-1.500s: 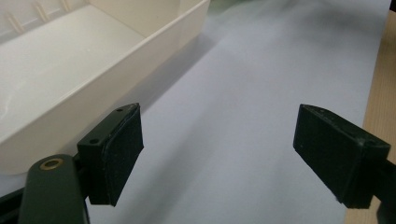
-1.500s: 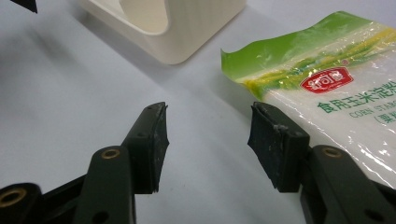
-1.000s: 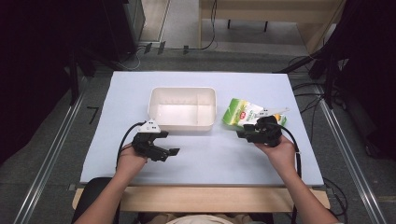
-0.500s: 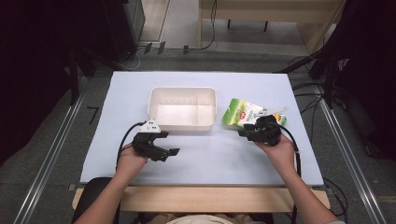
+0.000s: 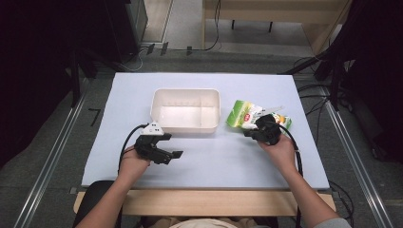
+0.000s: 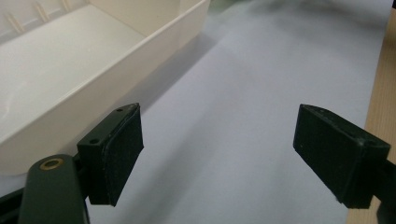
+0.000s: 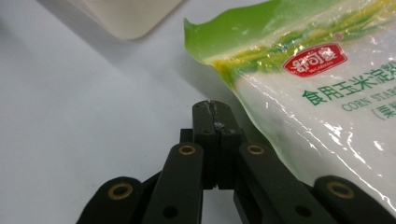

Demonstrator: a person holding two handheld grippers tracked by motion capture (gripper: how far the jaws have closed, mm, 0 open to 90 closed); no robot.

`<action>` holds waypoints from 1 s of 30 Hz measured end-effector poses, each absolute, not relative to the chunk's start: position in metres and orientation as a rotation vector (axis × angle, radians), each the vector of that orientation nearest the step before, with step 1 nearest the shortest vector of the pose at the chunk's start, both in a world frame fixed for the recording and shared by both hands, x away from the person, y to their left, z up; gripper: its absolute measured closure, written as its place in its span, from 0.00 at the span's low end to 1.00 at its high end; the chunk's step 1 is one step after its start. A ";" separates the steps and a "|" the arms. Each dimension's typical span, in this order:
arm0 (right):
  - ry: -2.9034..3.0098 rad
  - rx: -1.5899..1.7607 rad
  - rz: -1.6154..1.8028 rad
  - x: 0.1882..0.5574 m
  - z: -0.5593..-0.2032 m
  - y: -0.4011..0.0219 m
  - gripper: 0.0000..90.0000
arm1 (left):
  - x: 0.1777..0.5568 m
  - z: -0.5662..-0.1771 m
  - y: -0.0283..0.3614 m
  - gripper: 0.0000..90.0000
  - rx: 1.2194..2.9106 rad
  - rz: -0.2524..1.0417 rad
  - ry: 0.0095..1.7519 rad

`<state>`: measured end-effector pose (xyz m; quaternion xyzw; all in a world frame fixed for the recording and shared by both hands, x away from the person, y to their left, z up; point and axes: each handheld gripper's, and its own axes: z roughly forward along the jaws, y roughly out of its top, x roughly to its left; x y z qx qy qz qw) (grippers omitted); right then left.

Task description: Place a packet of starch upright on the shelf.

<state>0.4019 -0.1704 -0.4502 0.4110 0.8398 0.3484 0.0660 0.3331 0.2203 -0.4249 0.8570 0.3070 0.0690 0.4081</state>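
Observation:
A green and white bag of corn starch [image 5: 244, 115] [image 7: 322, 88] lies on the pale table right of a white plastic tub [image 5: 186, 110] [image 6: 70, 70]. My right gripper [image 5: 252, 133] [image 7: 215, 108] sits at the bag's near-left edge, jaws pressed together with nothing between them; the bag lies just to their right. My left gripper [image 5: 170, 155] [image 6: 233, 154] rests on the table just in front of the tub's near-left corner, jaws wide apart over bare tabletop.
The tub looks empty. The pale sheet [image 5: 214, 156] covers the table, with a wooden front edge [image 5: 199, 202] near the person. Cables [image 5: 124, 147] trail from both grippers. Metal rails [image 5: 47, 156] run along both sides of the table.
The right gripper has edged slightly right and forward beside the bag. The left hand has stayed put.

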 end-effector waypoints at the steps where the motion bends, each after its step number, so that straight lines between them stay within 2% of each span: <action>1: 2.535 1.241 1.036 0.403 -0.452 -0.170 1.00 | 0.333 -0.425 0.220 0.18 2.161 0.174 0.772; 13: 2.550 1.265 0.881 0.427 -0.457 -0.165 1.00 | 0.333 -0.425 0.220 0.18 2.162 0.173 0.777; 30: 2.505 1.384 0.925 0.470 -0.457 -0.171 1.00 | 0.333 -0.425 0.221 0.18 2.158 0.171 0.776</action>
